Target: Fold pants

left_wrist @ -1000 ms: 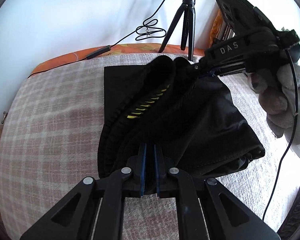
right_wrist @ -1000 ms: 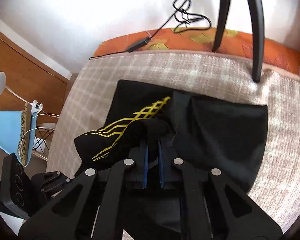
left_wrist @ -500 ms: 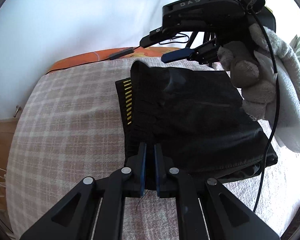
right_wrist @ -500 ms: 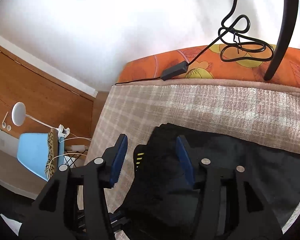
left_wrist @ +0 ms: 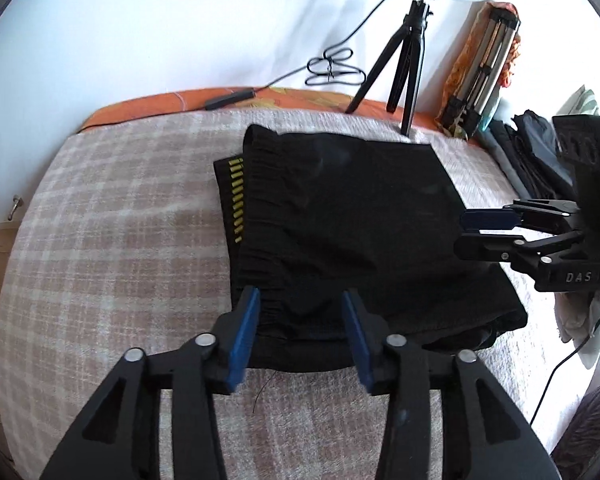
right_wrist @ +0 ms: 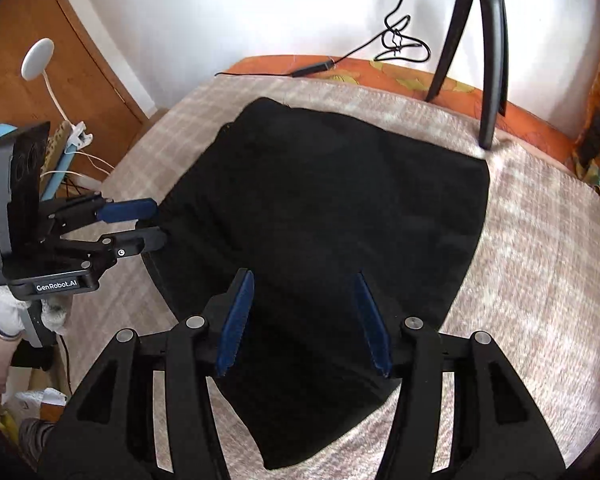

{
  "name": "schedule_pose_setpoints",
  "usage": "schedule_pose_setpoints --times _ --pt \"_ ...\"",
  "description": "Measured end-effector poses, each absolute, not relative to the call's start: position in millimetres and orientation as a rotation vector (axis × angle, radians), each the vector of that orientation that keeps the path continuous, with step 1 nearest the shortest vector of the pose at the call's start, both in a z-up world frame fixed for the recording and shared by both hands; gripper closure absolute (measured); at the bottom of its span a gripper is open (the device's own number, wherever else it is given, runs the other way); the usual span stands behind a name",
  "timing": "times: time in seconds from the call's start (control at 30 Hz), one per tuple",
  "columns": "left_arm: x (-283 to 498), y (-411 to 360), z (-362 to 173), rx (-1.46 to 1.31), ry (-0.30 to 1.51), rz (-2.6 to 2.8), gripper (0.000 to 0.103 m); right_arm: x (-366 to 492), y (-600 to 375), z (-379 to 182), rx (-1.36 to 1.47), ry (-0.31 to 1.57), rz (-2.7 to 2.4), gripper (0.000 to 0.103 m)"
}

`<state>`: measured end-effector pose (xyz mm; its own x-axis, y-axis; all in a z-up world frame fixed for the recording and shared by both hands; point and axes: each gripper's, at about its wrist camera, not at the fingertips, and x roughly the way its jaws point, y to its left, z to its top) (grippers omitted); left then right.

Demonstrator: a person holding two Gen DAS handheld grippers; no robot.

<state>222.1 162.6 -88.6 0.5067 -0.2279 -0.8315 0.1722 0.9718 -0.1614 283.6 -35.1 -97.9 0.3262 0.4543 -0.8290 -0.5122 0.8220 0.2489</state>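
The black pants (left_wrist: pixel 340 216) lie folded flat on the plaid blanket (left_wrist: pixel 120 240), with a strip of yellow marks (left_wrist: pixel 236 196) showing at their left edge. They also show in the right wrist view (right_wrist: pixel 332 208). My left gripper (left_wrist: pixel 300 300) is open and empty, its blue pads just over the near waistband edge; it also shows in the right wrist view (right_wrist: pixel 148 224). My right gripper (right_wrist: pixel 304 280) is open and empty above the pants' near part; it also shows in the left wrist view (left_wrist: pixel 468 232) at the pants' right side.
A black tripod (left_wrist: pixel 408 64) with a ring light stands at the far edge of the bed, with a cable (left_wrist: pixel 332 68) on the wall. Folded clothes (left_wrist: pixel 532 152) lie at the right. A wooden cabinet (right_wrist: pixel 60 40) and a lamp (right_wrist: pixel 38 56) stand left of the bed.
Both grippers have let go of the pants and opened. The lifted half now lies folded flat over the rest. The right gripper has drawn back to the right side.
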Motion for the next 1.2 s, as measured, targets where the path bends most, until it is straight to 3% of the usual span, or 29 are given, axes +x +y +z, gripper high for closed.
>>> schedule_pose_setpoints --times 0.03,0.07,0.1,0.23,0.27,0.33,0.73,1.1,1.2 --pt "223 156 -93 -0.017 1.029 -0.214 0.048 283 -40 -98 -0.055 1.063 0.622 0.048" --pt "225 151 -97 0.025 1.051 -0.165 0.034 283 -44 -96 -0.044 1.057 0.619 0.048" --pt "228 148 -101 0.056 1.088 -0.106 0.029 282 -49 -93 -0.032 1.049 0.613 0.048" --pt "230 149 -102 0.036 1.087 -0.092 0.029 284 -73 -80 0.016 1.018 0.581 0.046" --pt "232 151 -101 0.024 1.082 -0.088 0.029 286 -78 -80 0.023 1.017 0.572 0.037" --pt "240 158 -101 -0.015 1.081 -0.091 0.029 293 -90 -82 0.053 1.023 0.550 0.031" --pt "284 190 -95 -0.209 1.088 -0.118 0.029 377 -144 -126 0.393 1.107 0.490 0.031" --pt "342 202 -110 -0.373 1.078 -0.182 0.029 391 -148 -131 0.473 1.096 0.592 0.031" --pt "345 197 -118 -0.375 1.087 -0.203 0.029 388 -147 -135 0.527 1.115 0.668 0.036"
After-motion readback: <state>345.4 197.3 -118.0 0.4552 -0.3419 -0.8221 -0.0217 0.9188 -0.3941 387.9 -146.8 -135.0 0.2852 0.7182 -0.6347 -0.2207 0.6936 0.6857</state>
